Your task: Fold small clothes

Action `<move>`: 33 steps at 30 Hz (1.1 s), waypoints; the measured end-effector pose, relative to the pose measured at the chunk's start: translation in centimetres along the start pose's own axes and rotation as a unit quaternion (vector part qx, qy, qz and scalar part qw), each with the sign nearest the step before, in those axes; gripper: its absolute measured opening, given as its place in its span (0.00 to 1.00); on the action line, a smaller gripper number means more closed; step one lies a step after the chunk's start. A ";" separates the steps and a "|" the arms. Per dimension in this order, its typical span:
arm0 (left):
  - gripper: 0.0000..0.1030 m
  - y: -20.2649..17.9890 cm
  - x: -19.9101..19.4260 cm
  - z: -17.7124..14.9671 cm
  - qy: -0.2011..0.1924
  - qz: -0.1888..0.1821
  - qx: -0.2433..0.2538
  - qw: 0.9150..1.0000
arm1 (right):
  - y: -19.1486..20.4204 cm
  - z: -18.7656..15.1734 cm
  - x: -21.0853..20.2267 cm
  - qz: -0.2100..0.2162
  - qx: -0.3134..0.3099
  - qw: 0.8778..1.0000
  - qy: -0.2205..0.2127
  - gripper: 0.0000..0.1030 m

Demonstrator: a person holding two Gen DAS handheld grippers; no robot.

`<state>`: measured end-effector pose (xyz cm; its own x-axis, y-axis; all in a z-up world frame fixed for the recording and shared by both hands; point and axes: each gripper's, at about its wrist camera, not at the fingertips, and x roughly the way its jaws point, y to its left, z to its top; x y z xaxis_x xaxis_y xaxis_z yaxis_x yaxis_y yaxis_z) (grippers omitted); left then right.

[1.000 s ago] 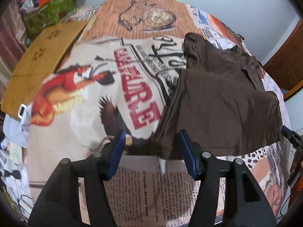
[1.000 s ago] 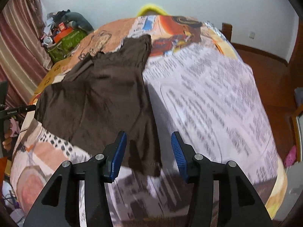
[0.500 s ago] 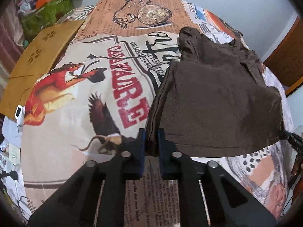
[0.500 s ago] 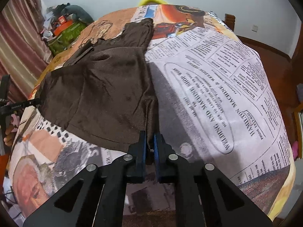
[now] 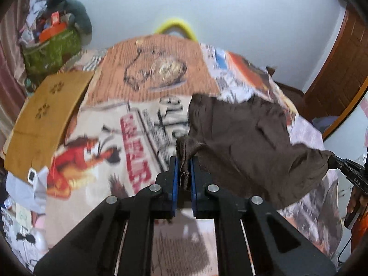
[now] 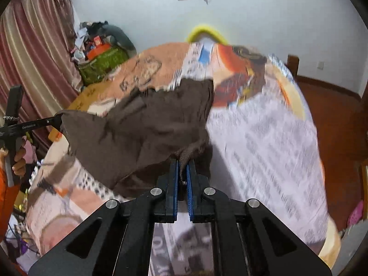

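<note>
Pinched between the blue pads of the left gripper (image 5: pixel 184 172) is a bunched corner of the brown garment (image 5: pixel 248 142), with the jaws pressed nearly together on the hem. In the left wrist view the cloth stretches off to the right, raised above the printed bedspread (image 5: pixel 147 73), and its far corner is caught in the tip of the right gripper (image 5: pixel 334 161) at the frame's edge. A green bag (image 5: pixel 51 48) stuffed with clutter sits by the wall, beside a tan cardboard sheet (image 5: pixel 46 117).

From the right wrist, the right gripper (image 6: pixel 181 172) likewise clamps a gathered corner. Only this view shows newsprint-patterned bedspread to the right, a pink curtain (image 6: pixel 34 46), and a hand (image 6: pixel 18 161) gripping the left tool's handle.
</note>
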<state>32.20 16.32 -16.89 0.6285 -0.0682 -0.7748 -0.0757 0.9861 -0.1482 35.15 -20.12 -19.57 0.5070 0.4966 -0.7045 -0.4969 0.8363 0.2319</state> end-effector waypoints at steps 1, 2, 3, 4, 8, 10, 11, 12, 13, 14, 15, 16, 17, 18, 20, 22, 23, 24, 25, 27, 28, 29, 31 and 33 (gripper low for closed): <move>0.09 -0.2 0.0 0.8 -0.007 -0.002 0.001 1.000 | -0.1 0.7 0.0 0.002 0.001 1.000 -0.008 0.06; 0.09 -0.4 0.0 1.5 -0.012 -0.003 0.001 1.000 | 0.1 1.1 -0.1 0.001 0.002 1.000 -0.015 0.06; 0.09 -0.5 0.2 2.0 -0.016 -0.004 0.000 1.000 | 0.1 1.7 -0.1 -0.001 0.000 1.000 -0.022 0.06; 0.09 -0.6 0.4 2.7 -0.021 -0.001 -0.001 1.000 | 0.0 2.4 0.0 -0.004 -0.003 1.000 -0.030 0.06; 0.09 -0.4 1.9 4.8 -0.030 0.012 -0.021 0.999 | -0.3 5.0 0.8 -0.019 -0.012 0.998 -0.052 0.06; 0.09 0.1 2.9 5.8 -0.029 0.016 -0.038 0.999 | -0.7 6.2 1.6 -0.024 -0.013 0.998 -0.057 0.06; 0.09 0.4 3.4 6.1 -0.029 0.017 -0.045 0.998 | -0.9 6.7 2.0 -0.027 -0.012 0.998 -0.058 0.06; 0.09 0.7 4.1 6.7 -0.030 0.022 -0.053 0.998 | -1.1 7.2 2.4 -0.028 -0.011 0.998 -0.058 0.06; 0.09 0.9 4.5 7.0 -0.030 0.026 -0.057 0.998 | -1.3 7.7 2.9 -0.030 -0.010 0.998 -0.058 0.06; 0.09 1.2 5.1 7.3 -0.029 0.030 -0.061 0.997 | -1.5 8.2 3.5 -0.034 -0.010 0.998 -0.058 0.06; 0.09 1.5 5.6 7.6 -0.028 0.034 -0.065 0.997 | -1.7 8.5 3.9 -0.036 -0.010 0.998 -0.057 0.06; 0.09 1.8 6.3 7.9 -0.026 0.039 -0.069 0.997 | -1.9 8.9 4.4 -0.039 -0.009 0.998 -0.056 0.06; 0.09 2.1 6.9 8.1 -0.024 0.043 -0.071 0.996 | -2.1 9.2 5.0 -0.042 -0.006 0.998 -0.056 0.06; 0.09 2.5 7.6 8.4 -0.021 0.047 -0.075 0.996 | -2.4 9.4 5.4 -0.043 -0.003 0.998 -0.054 0.06; 0.08 3.0 8.8 8.7 -0.014 0.051 -0.080 0.995 | -3.0 10.0 6.6 -0.049 0.002 0.998 -0.050 0.06; 0.08 3.4 9.9 9.0 -0.009 0.058 -0.082 0.995 | -3.4 10.3 7.5 -0.056 0.003 0.997 -0.046 0.06; 0.08 3.6 10.5 9.1 -0.005 0.059 -0.083 0.995 | -3.6 10.5 8.0 -0.057 0.006 0.997 -0.044 0.06; 0.08 3.7 11.1 9.2 -0.001 0.060 -0.083 0.995 | -3.9 10.7 8.3 -0.056 0.010 0.997 -0.042 0.06; 0.08 3.9 11.8 9.3 0.007 0.058 -0.085 0.995 | -4.2 10.9 8.8 -0.058 0.015 0.997 -0.040 0.06; 0.09 4.1 13.2 9.3 0.030 0.056 -0.088 0.994 | -4.9 11.3 9.6 -0.059 0.027 0.997 -0.032 0.06; 0.09 4.3 13.9 9.3 0.040 0.058 -0.093 0.993 | -5.1 11.4 9.9 -0.060 0.031 0.997 -0.027 0.06; 0.10 4.5 14.5 9.1 0.047 0.059 -0.098 0.992 | -5.4 11.5 10.3 -0.062 0.038 0.997 -0.018 0.07; 0.17 4.8 15.0 8.8 0.054 0.061 -0.100 0.992 | -5.8 11.4 10.5 -0.068 0.049 0.996 -0.016 0.08; 0.33 4.9 14.9 8.4 0.055 0.064 -0.097 0.992 | -6.1 11.2 10.3 -0.071 0.053 0.996 -0.017 0.16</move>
<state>47.73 21.36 -24.01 0.5161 0.0298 -0.8560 -0.3042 0.9406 -0.1507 51.31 -17.44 -20.69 0.5913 0.3771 -0.7129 -0.3424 0.9177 0.2014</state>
